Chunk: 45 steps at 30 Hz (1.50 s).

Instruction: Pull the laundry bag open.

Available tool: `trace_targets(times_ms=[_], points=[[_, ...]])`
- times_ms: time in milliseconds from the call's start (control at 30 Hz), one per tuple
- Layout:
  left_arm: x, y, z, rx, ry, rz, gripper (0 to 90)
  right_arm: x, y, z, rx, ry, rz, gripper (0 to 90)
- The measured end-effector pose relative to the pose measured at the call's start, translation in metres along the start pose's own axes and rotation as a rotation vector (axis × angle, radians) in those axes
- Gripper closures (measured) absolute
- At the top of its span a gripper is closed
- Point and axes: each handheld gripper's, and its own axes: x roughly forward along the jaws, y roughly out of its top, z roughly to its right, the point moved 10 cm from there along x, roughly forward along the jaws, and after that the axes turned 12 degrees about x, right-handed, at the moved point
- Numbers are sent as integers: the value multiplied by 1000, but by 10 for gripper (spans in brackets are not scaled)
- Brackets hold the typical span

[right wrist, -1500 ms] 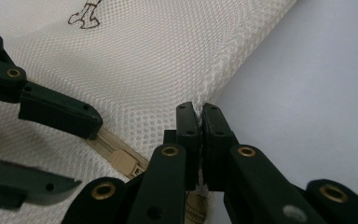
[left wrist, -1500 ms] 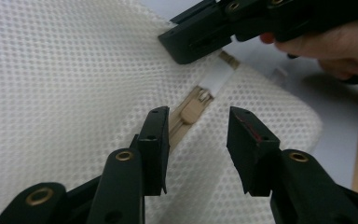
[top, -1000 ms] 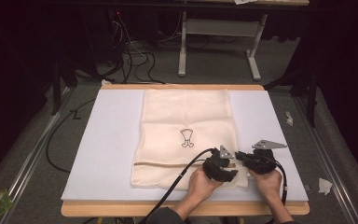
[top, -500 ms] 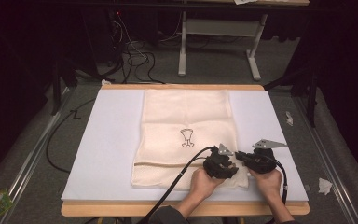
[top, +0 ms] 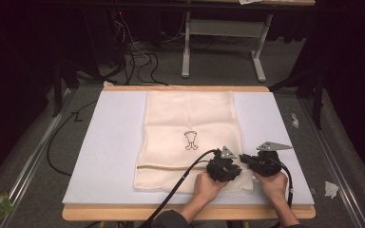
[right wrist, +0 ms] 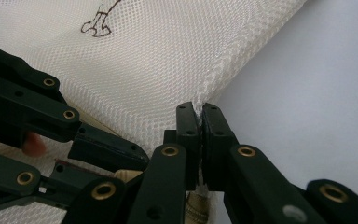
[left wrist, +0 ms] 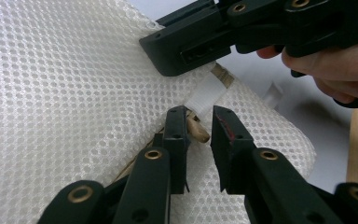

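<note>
The right gripper pinches the mesh bag's near-right edge; the left gripper gapes narrowly around its zipper pull.

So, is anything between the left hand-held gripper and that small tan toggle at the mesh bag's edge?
Nothing visible. The left hand-held gripper is open with the tan toggle between its jaws, on the mesh bag. The right hand-held gripper grips the bag's edge just beyond.

Mesh bag: cream open-weave netting, matt, with a smooth white woven tape loop at its edge. Left gripper and right gripper: matt black plastic, brass-coloured rivets. Table top lower left: smooth matt white sheet, pale wood edge.
</note>
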Motion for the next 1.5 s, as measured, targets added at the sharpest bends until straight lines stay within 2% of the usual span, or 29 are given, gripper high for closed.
trace_targets(times_ms=[267,367,467,500,567,667,800,933,1067,1167,1233,1267,1300,1500], points=[[4,-1,-4,-18,21,-11,834,1,0,0,-5,-1,-3,883],[5,0,-5,-10,24,-21,848,1,1,1,-14,-2,-7,883],[3,3,-3,-4,32,-14,867,0,1,2,5,-1,-6,883],[2,4,-2,0,35,-10,869,-1,2,3,-10,-3,-3,883],[1,4,-2,5,26,-5,870,-3,3,4,-6,-3,-8,883],[1,3,-4,-19,3,-9,871,-1,2,5,-13,-2,-11,882],[1,3,-3,-7,11,-15,872,-2,2,5,-22,-12,-18,883],[1,2,-4,-12,8,-19,872,0,1,6,-29,-18,-29,883],[-3,1,-3,14,12,-31,872,0,-1,5,-30,-22,-32,883],[-7,3,-5,1,6,-18,873,0,0,5,-32,-18,-29,884],[-7,3,-6,13,13,-15,873,0,1,4,-37,-12,-31,886],[-8,3,-7,20,16,-22,873,1,1,4,-37,-10,-39,887],[-7,2,-9,11,11,-23,873,2,1,5,-47,-9,-42,887],[-5,0,-8,8,6,-29,873,4,-2,7,-37,-15,-63,887]])
